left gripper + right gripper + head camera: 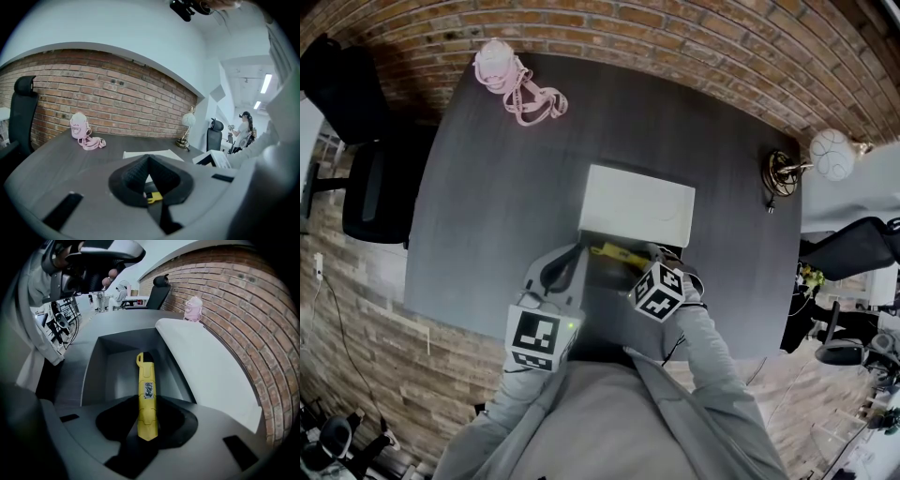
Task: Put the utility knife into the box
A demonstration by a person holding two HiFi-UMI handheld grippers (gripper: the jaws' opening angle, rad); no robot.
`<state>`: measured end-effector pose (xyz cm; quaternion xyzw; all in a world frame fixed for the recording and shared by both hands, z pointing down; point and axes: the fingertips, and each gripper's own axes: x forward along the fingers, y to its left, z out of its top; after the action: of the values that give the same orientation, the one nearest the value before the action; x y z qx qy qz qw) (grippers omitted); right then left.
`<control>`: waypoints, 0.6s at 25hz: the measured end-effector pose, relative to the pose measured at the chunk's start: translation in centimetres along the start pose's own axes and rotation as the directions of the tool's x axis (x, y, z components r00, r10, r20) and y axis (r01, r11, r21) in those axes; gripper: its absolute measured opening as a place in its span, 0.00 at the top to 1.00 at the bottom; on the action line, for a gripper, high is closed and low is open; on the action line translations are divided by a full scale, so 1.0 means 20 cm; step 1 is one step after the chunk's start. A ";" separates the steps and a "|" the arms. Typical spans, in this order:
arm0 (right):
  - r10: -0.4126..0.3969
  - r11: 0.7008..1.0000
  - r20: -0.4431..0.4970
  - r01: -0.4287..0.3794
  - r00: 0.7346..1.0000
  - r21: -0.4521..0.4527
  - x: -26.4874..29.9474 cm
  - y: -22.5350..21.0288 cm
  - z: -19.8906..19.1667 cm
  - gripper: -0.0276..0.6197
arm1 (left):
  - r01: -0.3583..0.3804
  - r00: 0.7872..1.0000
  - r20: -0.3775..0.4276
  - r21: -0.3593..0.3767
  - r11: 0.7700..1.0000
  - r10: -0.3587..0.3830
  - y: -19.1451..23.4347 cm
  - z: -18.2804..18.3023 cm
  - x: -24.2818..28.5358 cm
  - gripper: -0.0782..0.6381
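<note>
The yellow utility knife [146, 394] sticks out from between the jaws of my right gripper [147, 428], which is shut on its rear end. Its tip points over the grey inside of the open box [115, 373]. From the head view the knife [617, 252] hangs just in front of the white lid [637, 204], with the right gripper [645, 261] at the box's near right side. My left gripper [563, 255] is at the box's near left side, shut and holding nothing. In the left gripper view its black fingers [136, 176] meet at the tip.
The box stands near the front of a dark grey table [487, 216]. A pink bottle with a strap [514, 82] lies at the back left, a globe lamp [820, 157] at the right edge. Black chairs [370, 183] stand left. A person [244, 129] is far off.
</note>
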<state>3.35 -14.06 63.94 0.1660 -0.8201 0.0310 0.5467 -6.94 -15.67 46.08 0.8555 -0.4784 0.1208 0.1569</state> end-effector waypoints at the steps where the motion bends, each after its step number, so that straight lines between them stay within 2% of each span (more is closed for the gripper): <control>1: 0.002 1.000 0.000 -0.002 1.000 0.000 0.00 0.00 0.00 0.76 | -0.001 1.000 0.000 0.000 1.000 0.001 0.00 0.00 0.00 0.87; 9: 0.020 1.000 0.010 -0.020 1.000 -0.001 -0.01 0.01 0.01 0.75 | -0.009 1.000 0.006 -0.002 1.000 0.009 0.01 0.01 -0.02 0.87; 15: -0.004 1.000 0.034 0.004 0.999 0.002 -0.04 0.01 0.04 0.74 | -0.003 1.000 0.009 0.005 1.000 0.003 0.01 0.02 -0.03 0.87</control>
<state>2.94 -13.85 62.85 0.1687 -0.8288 0.0280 0.5327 -7.34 -15.45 45.56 0.8556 -0.4803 0.1182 0.1525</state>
